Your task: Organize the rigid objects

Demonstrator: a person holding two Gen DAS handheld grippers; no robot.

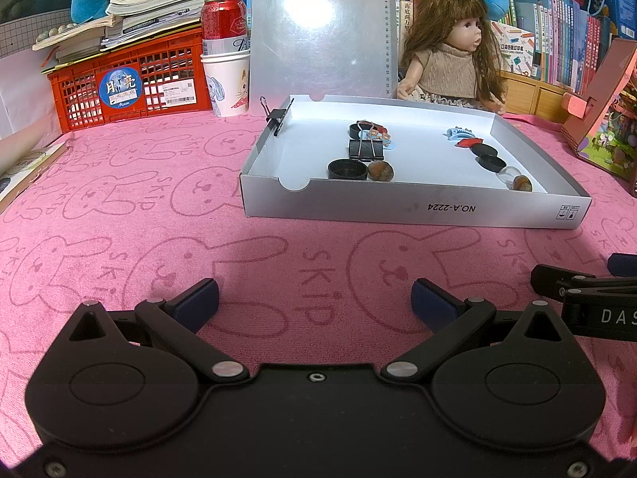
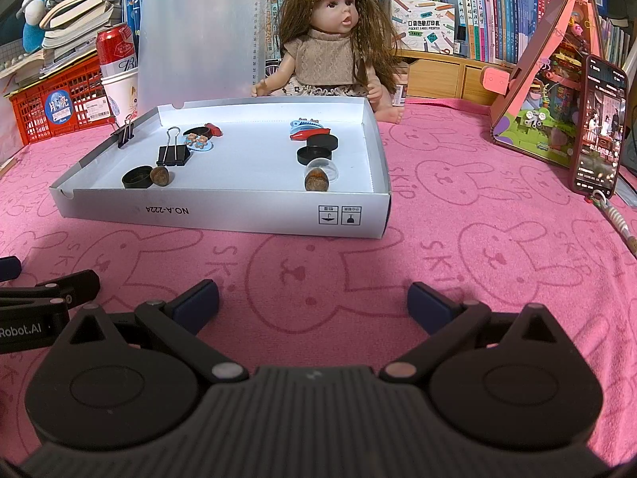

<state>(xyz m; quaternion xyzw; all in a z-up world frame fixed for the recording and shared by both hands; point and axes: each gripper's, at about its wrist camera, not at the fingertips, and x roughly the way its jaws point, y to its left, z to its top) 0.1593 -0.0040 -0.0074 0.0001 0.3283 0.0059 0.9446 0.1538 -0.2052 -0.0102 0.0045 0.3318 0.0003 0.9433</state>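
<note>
A shallow white cardboard tray (image 1: 414, 209) (image 2: 223, 215) lies on the pink cloth ahead of both grippers. Its left group holds a black binder clip (image 1: 365, 148) (image 2: 173, 155), a black cap (image 1: 347, 169) (image 2: 137, 177), a brown nut (image 1: 380, 170) (image 2: 160, 176) and a small bear charm (image 2: 198, 140). Its right group holds a blue hair clip (image 1: 460, 133) (image 2: 304, 124), a red clip (image 2: 309, 132), two black caps (image 2: 314, 154), a clear dome (image 2: 324, 168) and a second nut (image 1: 522, 183) (image 2: 316, 180). Another binder clip (image 1: 276, 114) (image 2: 125, 132) grips the tray's left wall. My left gripper (image 1: 314, 302) and right gripper (image 2: 313, 303) are open and empty, side by side near the tray's front.
A doll (image 2: 338, 40) sits behind the tray. A red crate (image 1: 131, 79) with books, a red can (image 1: 223, 20) in a paper cup and a clear sheet stand at the back left. A pink toy house (image 2: 553, 79) and a lit phone (image 2: 599, 127) stand at the right.
</note>
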